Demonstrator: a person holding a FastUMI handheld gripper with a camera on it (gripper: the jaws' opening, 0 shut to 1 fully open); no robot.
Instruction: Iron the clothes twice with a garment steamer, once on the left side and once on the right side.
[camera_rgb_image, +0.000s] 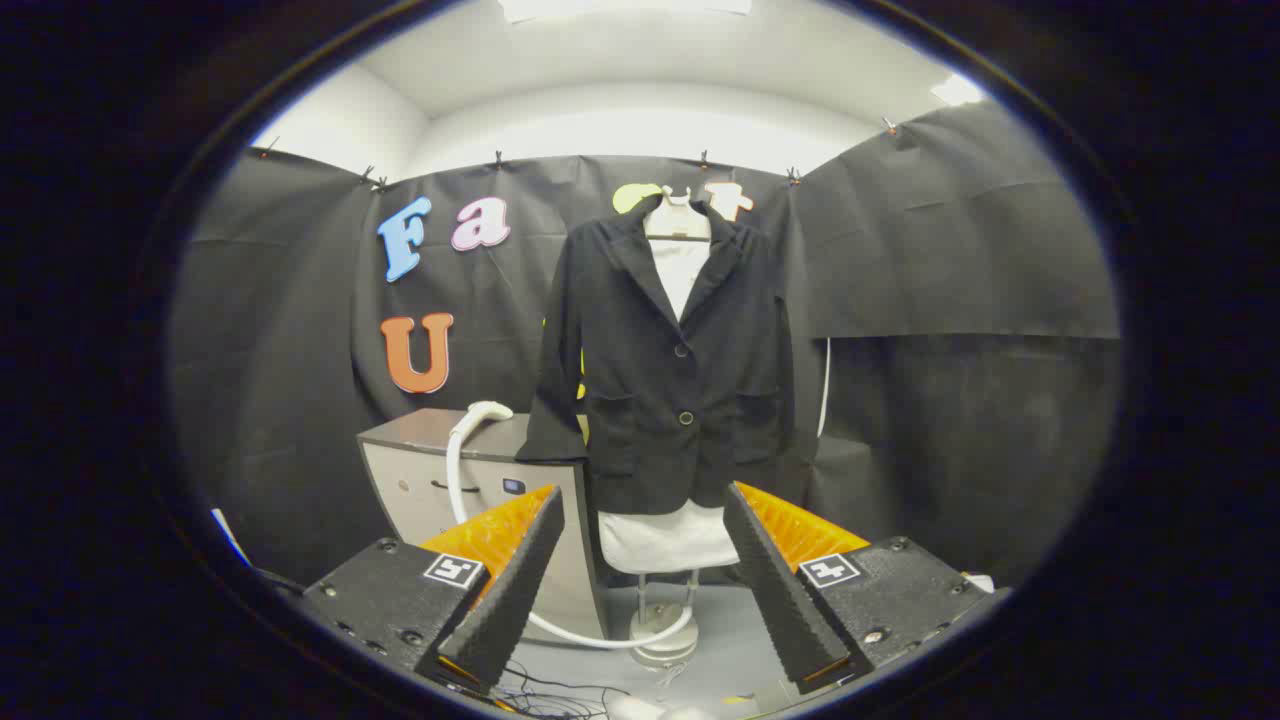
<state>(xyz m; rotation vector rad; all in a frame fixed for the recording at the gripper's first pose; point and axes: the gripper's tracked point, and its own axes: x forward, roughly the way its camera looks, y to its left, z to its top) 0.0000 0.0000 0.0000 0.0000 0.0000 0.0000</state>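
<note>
The gripper (640, 560) is hovering with its 2 fingers spread wide, holding nothing. Beyond them the black jacket (672, 370) is hanging on its stand, open floor between. The steamer head (487, 411) is resting on the grey cabinet (440, 470), left of the jacket's sleeve.

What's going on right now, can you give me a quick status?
Gripper jaws open, empty. Steamer head resting on cabinet, untouched. Black jacket hanging straight ahead beyond the jaws. Nothing between.
</note>
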